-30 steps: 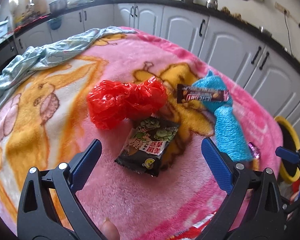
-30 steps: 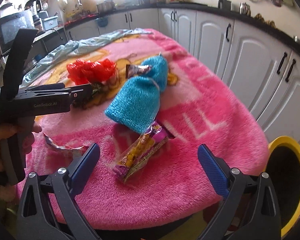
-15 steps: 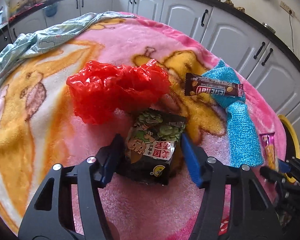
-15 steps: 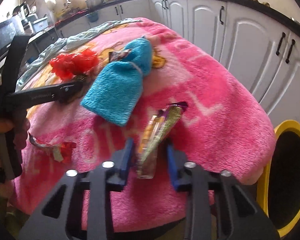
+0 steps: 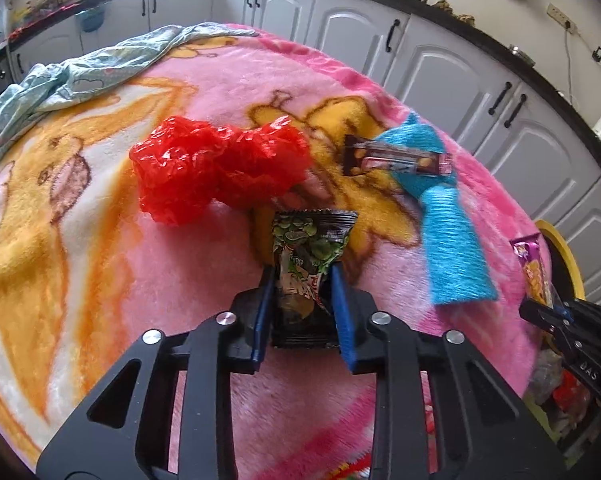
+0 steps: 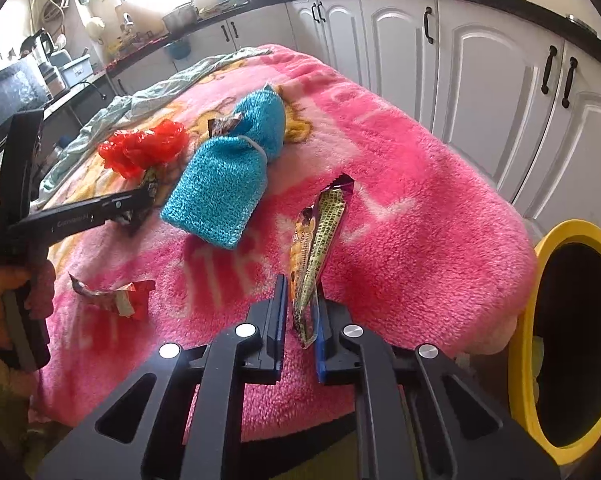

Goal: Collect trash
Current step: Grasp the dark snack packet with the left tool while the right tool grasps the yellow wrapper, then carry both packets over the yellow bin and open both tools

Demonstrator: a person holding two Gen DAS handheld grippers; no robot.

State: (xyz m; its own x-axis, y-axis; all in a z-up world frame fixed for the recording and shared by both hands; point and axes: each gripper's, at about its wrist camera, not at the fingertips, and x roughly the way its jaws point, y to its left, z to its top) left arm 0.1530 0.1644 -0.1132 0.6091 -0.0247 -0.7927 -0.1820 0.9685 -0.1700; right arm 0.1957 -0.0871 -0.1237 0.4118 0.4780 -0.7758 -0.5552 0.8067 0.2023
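My left gripper [image 5: 300,284] is shut on a black and green snack packet [image 5: 310,252], lifted slightly off the pink blanket [image 5: 140,280]. My right gripper [image 6: 300,300] is shut on a purple and yellow candy wrapper [image 6: 318,240] and holds it upright above the blanket's right end. A crumpled red plastic bag [image 5: 220,168] lies beyond the left gripper. A brown chocolate bar wrapper [image 5: 396,160] rests on a blue knitted pouch [image 5: 448,240]. A torn red and silver wrapper [image 6: 112,296] lies near the blanket's front edge.
A yellow-rimmed bin [image 6: 572,340] with a dark inside stands to the right of the table. A pale green cloth [image 5: 80,76] lies at the far left. White kitchen cabinets [image 6: 480,80] run behind the table.
Both grippers have closed. The left one went from open to shut on the snack packet and the right one from open to shut on the candy wrapper, which now stands lifted.
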